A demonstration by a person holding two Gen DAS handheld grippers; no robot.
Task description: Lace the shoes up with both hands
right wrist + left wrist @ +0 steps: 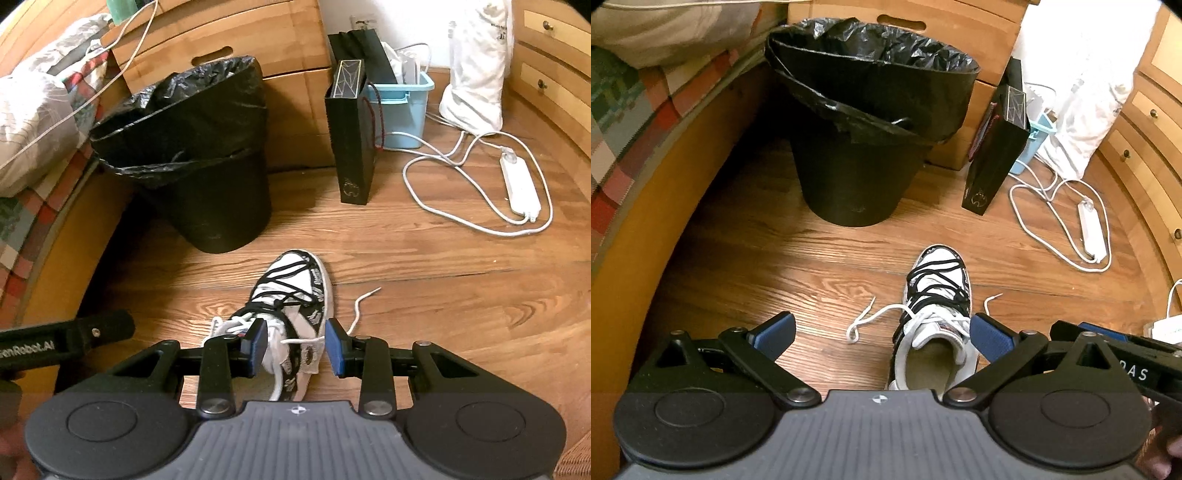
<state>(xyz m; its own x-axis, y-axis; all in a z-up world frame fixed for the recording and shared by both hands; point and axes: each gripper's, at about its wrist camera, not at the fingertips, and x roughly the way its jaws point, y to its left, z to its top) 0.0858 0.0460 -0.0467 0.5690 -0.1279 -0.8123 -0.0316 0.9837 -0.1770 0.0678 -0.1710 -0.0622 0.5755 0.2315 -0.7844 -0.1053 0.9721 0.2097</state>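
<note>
Sneaker in white and black with black criss-cross laces [936, 295] stands on the wooden plank floor [775, 266], toe toward the black plastic-lined bin [864, 122]. Its 2 loose white lace ends [866, 319] trail on the boards at either side. The left gripper [882, 332] hovers above the shoe's heel opening, blue pads wide apart and empty. The right gripper [295, 345] hangs over the shoe's side, fingers apart; a white lace crosses the gap, untouched by either pad.
</note>
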